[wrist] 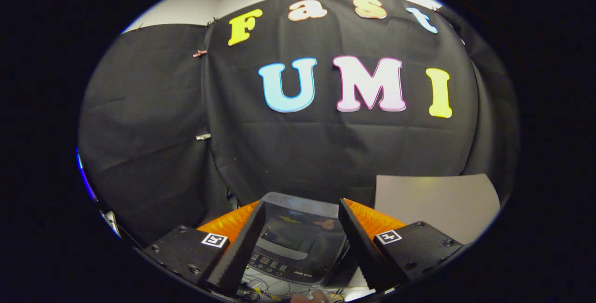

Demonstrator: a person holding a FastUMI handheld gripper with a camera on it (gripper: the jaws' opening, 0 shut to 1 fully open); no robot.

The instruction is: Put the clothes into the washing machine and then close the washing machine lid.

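A: Tool (300,210) state?

B: Spread wide, nothing pinched. Fingers (242,242) apart with open air between the tips.

A: Washer?

B: Washer (298,242) sits between the fingers, below and just ahead of the tips. Seen from above at a slant.

A: Lid?

B: Lid (298,228) looks down and flat, dark glossy top with a window panel. Can't see into the drum, so contents unknown. Control panel (279,265) runs along the near edge, closest to the tool.

A: Clothes?

B: Can't make out any. Something small and pinkish at the very bottom, nearer than the washer, between the finger bases. Too cut off to say what it is.

A: What's around the washer?

B: Orange ribbed parts (233,221) show just outside each finger, beside the washer's far corners. Can't tell whether that's a thing in the scene or part of the tool. Loose wires (265,289) lie on a light bench below the washer's near edge.

A: Room to move?

B: Beyond the washer is the black cloth wall (326,154), hanging close behind its far edge. A grey board (433,200) leans beyond the right finger, in front of the cloth. Space above the lid is open. Left of the left finger is more cloth, with clips on the seam.
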